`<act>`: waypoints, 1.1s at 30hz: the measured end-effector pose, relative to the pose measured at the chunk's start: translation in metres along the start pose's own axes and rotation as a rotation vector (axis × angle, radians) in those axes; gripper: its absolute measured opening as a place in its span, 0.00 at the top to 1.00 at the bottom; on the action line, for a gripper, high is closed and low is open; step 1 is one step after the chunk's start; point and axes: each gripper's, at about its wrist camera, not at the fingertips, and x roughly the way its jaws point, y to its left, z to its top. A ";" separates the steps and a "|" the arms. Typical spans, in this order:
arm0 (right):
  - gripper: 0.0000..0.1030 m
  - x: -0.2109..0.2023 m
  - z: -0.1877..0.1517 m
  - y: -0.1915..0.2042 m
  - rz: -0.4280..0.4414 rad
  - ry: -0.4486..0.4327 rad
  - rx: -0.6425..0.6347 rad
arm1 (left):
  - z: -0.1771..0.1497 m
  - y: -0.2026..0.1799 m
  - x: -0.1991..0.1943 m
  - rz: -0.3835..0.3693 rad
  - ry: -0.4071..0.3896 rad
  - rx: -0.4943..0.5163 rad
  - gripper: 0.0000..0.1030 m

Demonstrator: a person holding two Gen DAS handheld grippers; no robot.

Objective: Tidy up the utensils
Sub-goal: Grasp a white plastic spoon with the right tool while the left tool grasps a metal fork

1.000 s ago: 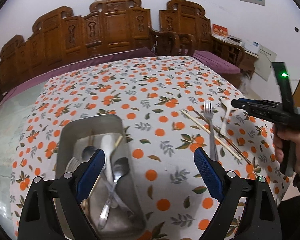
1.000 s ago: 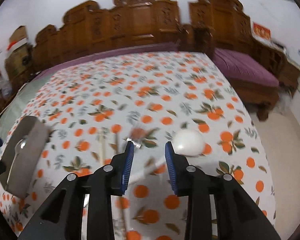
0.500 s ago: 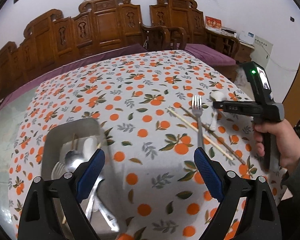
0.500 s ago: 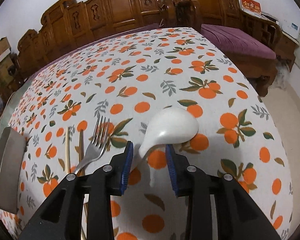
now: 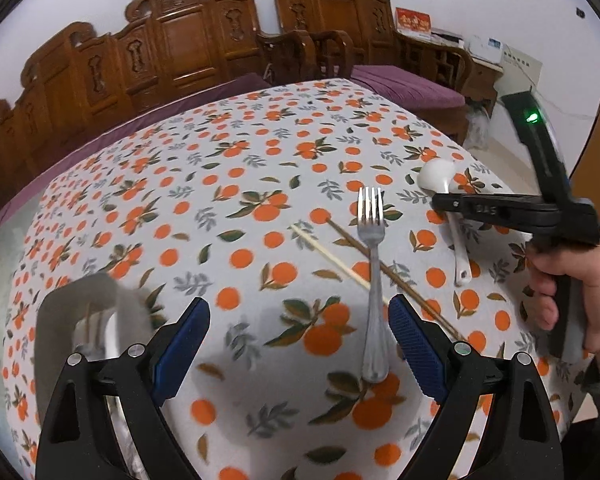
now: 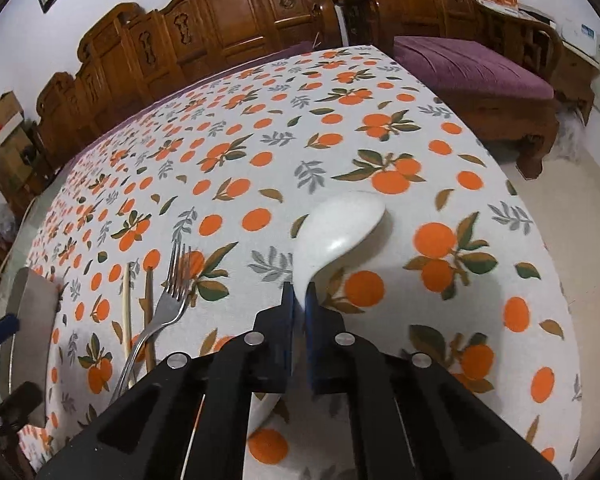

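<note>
Right tongs (image 6: 299, 300) clenched on the white spoon's (image 6: 340, 224) handle neck, bowl projecting ahead, likely for lifting to the metal tray (image 6: 32, 304) far to their left. Left tongs (image 5: 300, 344) hung released over cloth; fork (image 5: 374, 280) lay between their tips.

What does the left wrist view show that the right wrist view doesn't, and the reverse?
Left wrist only: the left hand-held gripper open and empty, utensils inside the tray, and the spoon's handle end on the cloth.

Right wrist only: the right hand-held gripper shut on the spoon's neck, seen close up.

Both: the white spoon, fork, two chopsticks and tray on the orange-print tablecloth.
</note>
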 end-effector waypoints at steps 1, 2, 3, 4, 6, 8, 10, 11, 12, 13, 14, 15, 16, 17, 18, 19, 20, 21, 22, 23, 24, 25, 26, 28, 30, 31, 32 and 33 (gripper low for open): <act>0.96 -0.002 0.000 -0.002 0.005 -0.003 0.004 | 0.002 -0.002 0.004 -0.005 0.004 0.002 0.16; 0.96 -0.004 0.000 -0.004 0.012 -0.007 0.011 | 0.004 -0.005 0.007 -0.009 0.008 0.004 0.16; 0.96 -0.006 0.000 -0.006 0.015 -0.009 0.014 | 0.007 -0.009 0.013 -0.010 0.017 0.009 0.16; 0.96 -0.007 0.000 -0.007 0.016 -0.011 0.016 | 0.009 -0.012 0.017 -0.006 0.026 0.015 0.16; 0.96 -0.010 0.000 -0.009 0.012 -0.015 0.013 | 0.013 -0.020 0.026 -0.012 0.038 0.035 0.16; 0.96 -0.013 0.002 -0.012 0.019 -0.023 0.017 | 0.016 -0.026 0.032 -0.019 0.044 0.050 0.16; 0.96 -0.016 0.003 -0.015 0.029 -0.032 0.031 | 0.018 -0.032 0.039 -0.029 0.055 0.067 0.24; 0.96 -0.016 0.003 -0.017 0.031 -0.034 0.036 | 0.019 -0.033 0.041 -0.034 0.060 0.068 0.30; 0.96 -0.017 0.004 -0.018 0.033 -0.035 0.040 | 0.020 -0.035 0.043 -0.051 0.066 0.068 0.40; 0.96 -0.017 0.003 -0.018 0.037 -0.035 0.043 | 0.022 -0.037 0.044 -0.066 0.070 0.070 0.44; 0.96 -0.016 0.004 -0.018 0.040 -0.034 0.044 | 0.022 -0.038 0.046 -0.077 0.073 0.072 0.47; 0.96 -0.016 0.003 -0.017 0.043 -0.030 0.044 | 0.023 -0.040 0.048 -0.087 0.080 0.076 0.52; 0.96 -0.015 0.003 -0.017 0.043 -0.029 0.043 | 0.023 -0.042 0.051 -0.093 0.087 0.081 0.58; 0.96 -0.015 0.004 -0.017 0.045 -0.028 0.044 | 0.023 -0.044 0.053 -0.096 0.094 0.087 0.63; 0.96 -0.015 0.003 -0.016 0.046 -0.029 0.044 | 0.023 -0.047 0.056 -0.100 0.106 0.099 0.72; 0.96 -0.015 0.003 -0.016 0.048 -0.030 0.044 | 0.022 -0.049 0.058 -0.101 0.113 0.107 0.75; 0.96 -0.016 0.004 -0.016 0.052 -0.031 0.045 | 0.022 -0.050 0.061 -0.099 0.121 0.113 0.79; 0.96 -0.016 0.004 -0.015 0.055 -0.032 0.045 | 0.021 -0.051 0.064 -0.094 0.131 0.117 0.84; 0.96 -0.016 0.004 -0.015 0.057 -0.032 0.044 | 0.021 -0.051 0.065 -0.092 0.136 0.118 0.86; 0.96 -0.016 0.004 -0.014 0.055 -0.031 0.043 | 0.020 -0.051 0.066 -0.091 0.138 0.115 0.89; 0.96 -0.016 0.004 -0.013 0.054 -0.031 0.043 | 0.020 -0.050 0.066 -0.094 0.135 0.111 0.89; 0.96 -0.017 0.004 -0.013 0.057 -0.031 0.043 | 0.020 -0.050 0.067 -0.096 0.134 0.110 0.90; 0.96 -0.017 0.004 -0.012 0.058 -0.033 0.041 | 0.021 -0.050 0.068 -0.095 0.134 0.111 0.90; 0.96 -0.017 0.004 -0.011 0.058 -0.032 0.038 | 0.022 -0.051 0.071 -0.089 0.137 0.114 0.90; 0.96 -0.017 0.004 -0.010 0.059 -0.030 0.036 | 0.022 -0.052 0.074 -0.085 0.142 0.117 0.90; 0.96 -0.017 0.004 -0.009 0.058 -0.030 0.033 | 0.023 -0.053 0.075 -0.084 0.143 0.120 0.90; 0.96 -0.017 0.004 -0.009 0.059 -0.029 0.031 | 0.023 -0.053 0.076 -0.083 0.140 0.121 0.89; 0.96 -0.017 0.004 -0.008 0.060 -0.029 0.030 | 0.023 -0.053 0.075 -0.083 0.138 0.120 0.90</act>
